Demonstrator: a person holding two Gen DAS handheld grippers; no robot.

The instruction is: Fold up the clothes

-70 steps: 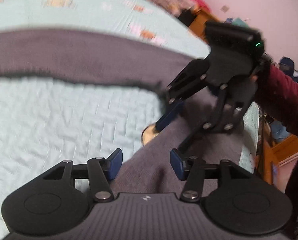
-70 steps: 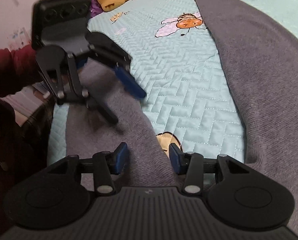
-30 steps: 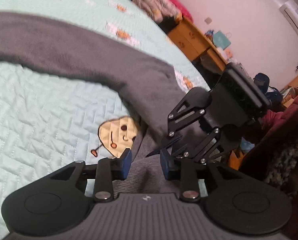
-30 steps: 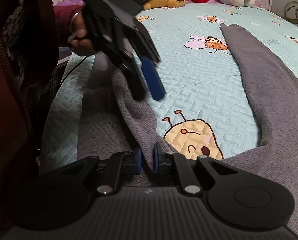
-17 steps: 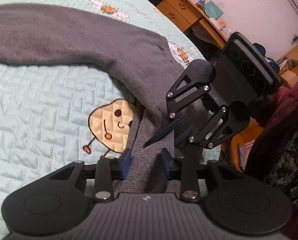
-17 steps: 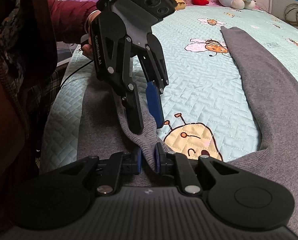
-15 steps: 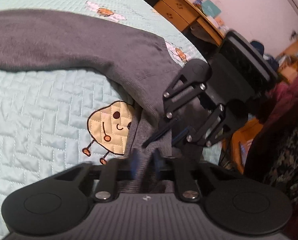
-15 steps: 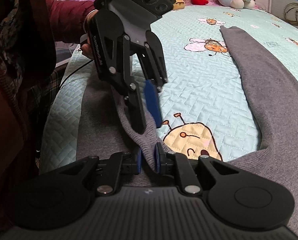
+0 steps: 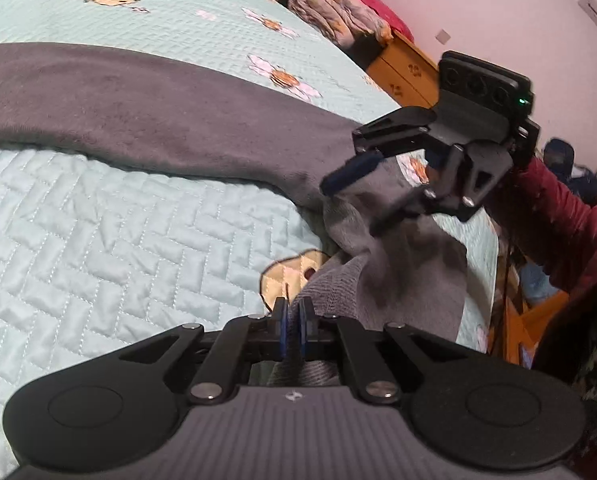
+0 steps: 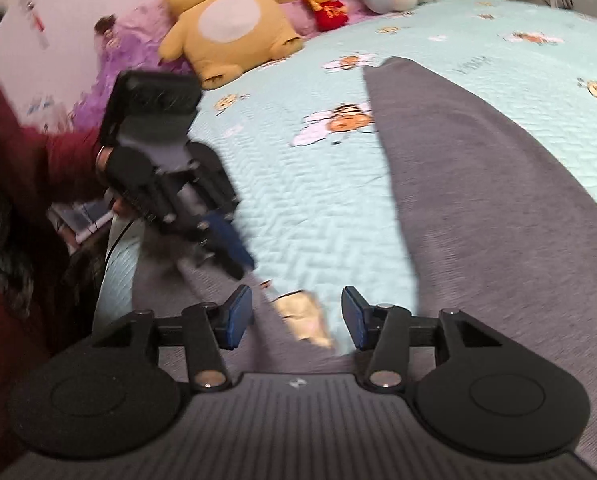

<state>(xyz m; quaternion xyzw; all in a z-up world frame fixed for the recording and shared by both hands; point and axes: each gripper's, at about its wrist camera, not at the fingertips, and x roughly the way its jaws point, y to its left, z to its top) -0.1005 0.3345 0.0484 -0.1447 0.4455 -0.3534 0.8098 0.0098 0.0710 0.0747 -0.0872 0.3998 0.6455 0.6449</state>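
Note:
A grey knit garment (image 9: 146,120) lies spread on the bed, one long part running across the left wrist view and up the right side of the right wrist view (image 10: 478,184). My left gripper (image 9: 292,320) is shut on a raised fold of the garment near its ribbed edge. In the right wrist view the left gripper (image 10: 222,252) appears blurred at the left, held by a hand in a maroon sleeve. My right gripper (image 10: 296,316) is open above the cloth with nothing between its fingers. In the left wrist view the right gripper (image 9: 350,208) hovers just over the lifted fold.
The teal quilted bedspread (image 9: 98,232) carries bee and flower prints. Plush toys (image 10: 226,28) line the far end of the bed. Wooden furniture (image 9: 402,72) and a heap of bedding (image 9: 334,12) stand beside the bed. A maroon sleeve (image 9: 558,216) reaches in from the right.
My left gripper has shut on the grey fold and lifted it. My right gripper has opened, let go of the cloth and drawn back from it.

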